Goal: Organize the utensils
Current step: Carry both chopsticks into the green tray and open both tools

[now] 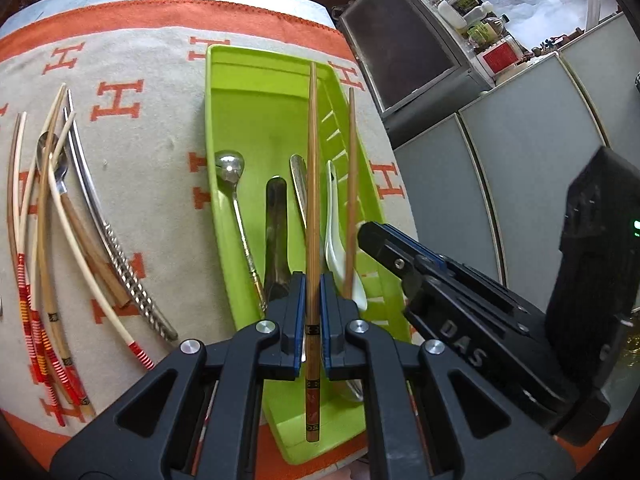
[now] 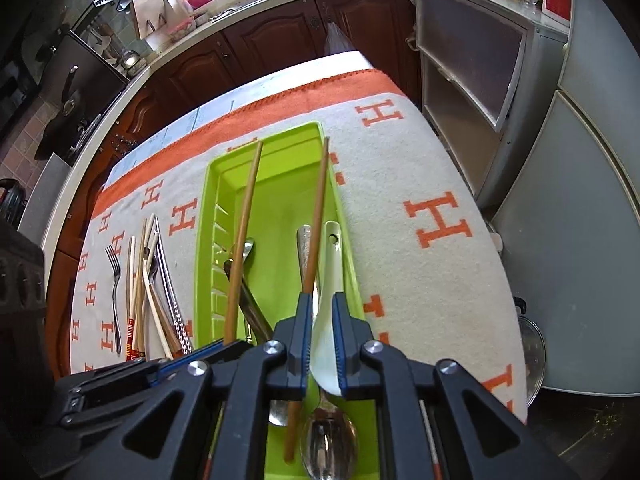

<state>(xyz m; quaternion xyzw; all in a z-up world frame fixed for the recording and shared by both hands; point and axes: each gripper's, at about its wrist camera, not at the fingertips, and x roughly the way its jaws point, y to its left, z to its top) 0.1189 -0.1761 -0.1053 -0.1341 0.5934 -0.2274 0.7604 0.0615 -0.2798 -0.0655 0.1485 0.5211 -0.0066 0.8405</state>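
A lime green utensil tray [image 1: 256,80] [image 2: 280,152] lies on the cloth-covered table. It holds metal spoons [image 1: 230,168], a white ceramic spoon [image 1: 334,240] [image 2: 330,280] and a dark utensil [image 1: 276,232]. My left gripper [image 1: 313,312] is shut on a brown wooden chopstick [image 1: 313,200] [image 2: 242,240] above the tray. My right gripper [image 2: 320,336] [image 1: 384,240] is over the tray's right side with its jaws slightly apart. A second brown chopstick [image 2: 316,220] [image 1: 351,200] runs along the inner face of its left finger, beside the white spoon. Loose chopsticks [image 1: 44,240] [image 2: 140,280] lie left of the tray.
A fork [image 2: 115,280] and patterned metal chopsticks [image 1: 120,256] lie among the loose pile on the white and orange cloth [image 2: 420,200]. Grey cabinets [image 1: 500,160] stand to the right of the table. Wooden kitchen cupboards [image 2: 280,32] stand behind it.
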